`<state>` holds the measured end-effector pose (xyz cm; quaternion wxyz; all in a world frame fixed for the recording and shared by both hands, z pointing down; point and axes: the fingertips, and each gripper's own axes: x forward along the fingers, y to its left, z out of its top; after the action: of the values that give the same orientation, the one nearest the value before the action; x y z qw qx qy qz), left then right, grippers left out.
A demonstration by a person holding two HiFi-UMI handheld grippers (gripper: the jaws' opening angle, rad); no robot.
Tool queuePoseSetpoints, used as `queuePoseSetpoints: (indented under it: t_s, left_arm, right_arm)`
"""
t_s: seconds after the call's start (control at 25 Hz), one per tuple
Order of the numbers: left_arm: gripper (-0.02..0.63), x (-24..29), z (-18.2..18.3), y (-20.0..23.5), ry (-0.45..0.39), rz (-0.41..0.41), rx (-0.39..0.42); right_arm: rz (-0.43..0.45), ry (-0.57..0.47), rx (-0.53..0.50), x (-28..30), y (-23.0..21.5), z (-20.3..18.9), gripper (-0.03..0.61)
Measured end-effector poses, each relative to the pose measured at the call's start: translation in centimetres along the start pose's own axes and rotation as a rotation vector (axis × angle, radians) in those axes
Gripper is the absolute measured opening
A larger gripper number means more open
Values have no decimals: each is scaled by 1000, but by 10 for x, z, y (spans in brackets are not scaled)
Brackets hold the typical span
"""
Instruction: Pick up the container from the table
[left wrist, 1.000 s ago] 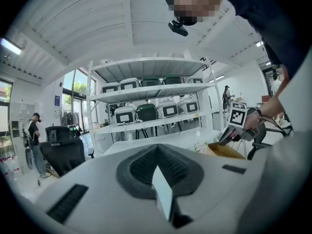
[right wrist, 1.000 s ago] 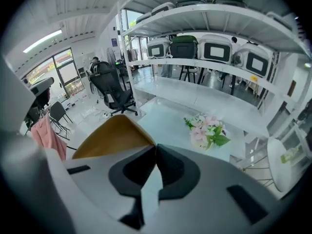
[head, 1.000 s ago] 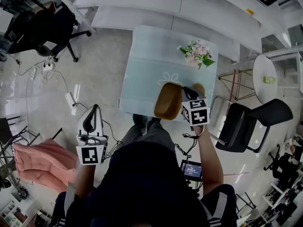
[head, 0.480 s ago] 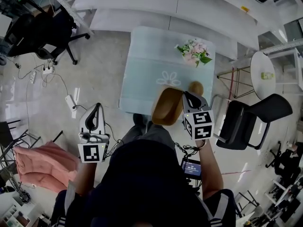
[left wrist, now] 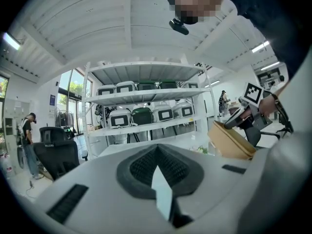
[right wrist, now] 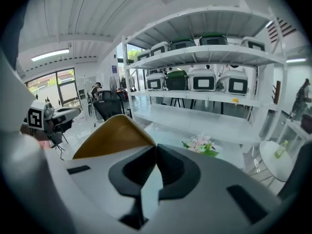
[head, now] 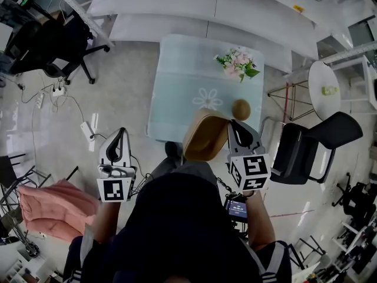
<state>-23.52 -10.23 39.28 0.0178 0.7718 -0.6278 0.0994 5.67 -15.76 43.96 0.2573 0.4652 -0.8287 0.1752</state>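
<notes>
The container (head: 203, 135) is a tan-brown bowl-like tub. It hangs tilted above the near edge of the glass table (head: 177, 87). My right gripper (head: 231, 125) is shut on its right rim. In the right gripper view the container (right wrist: 114, 135) rises just left of the closed pads of that gripper (right wrist: 155, 147). My left gripper (head: 118, 135) is off the table at the left, over the floor, jaws together and holding nothing. The left gripper view shows its closed tips (left wrist: 156, 147) and, at the right, the lifted container (left wrist: 231, 140).
A bunch of pink flowers (head: 237, 63) and a small brown round thing (head: 240, 109) lie on the table. A black chair (head: 306, 152) stands at the right, an office chair (head: 53, 37) at the far left, and pink cloth (head: 53, 205) at the lower left.
My right gripper has risen and drawn back toward the person with the container, which uncovers the brown round thing on the table. The left gripper has stayed put.
</notes>
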Motion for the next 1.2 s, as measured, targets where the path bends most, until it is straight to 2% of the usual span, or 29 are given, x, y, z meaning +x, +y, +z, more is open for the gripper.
queuePoseSetpoints:
  t_s: [0.28,0.44,0.6,1.0,1.2]
  left_arm:
    - [3,-3,3,-2,-8,-14,20]
    - [3,-5,6,-5,-19,-20,23]
    - [3,-8,10,-10,-22,-23,-9]
    - [3,-13,13,-18,-34,-42,-7]
    - [3,-15,15,-23,-36,-48,-7]
  right_arm:
    - [-45,-155,23,-27,1,20,14]
    - [-66,-210,30,-42,1,26,14]
    - [-90,-227,32,-54,3,25,14]
    - [-135,-265,38,-77,6,18,14]
    - [-153,-289,5,-86,7,22,14]
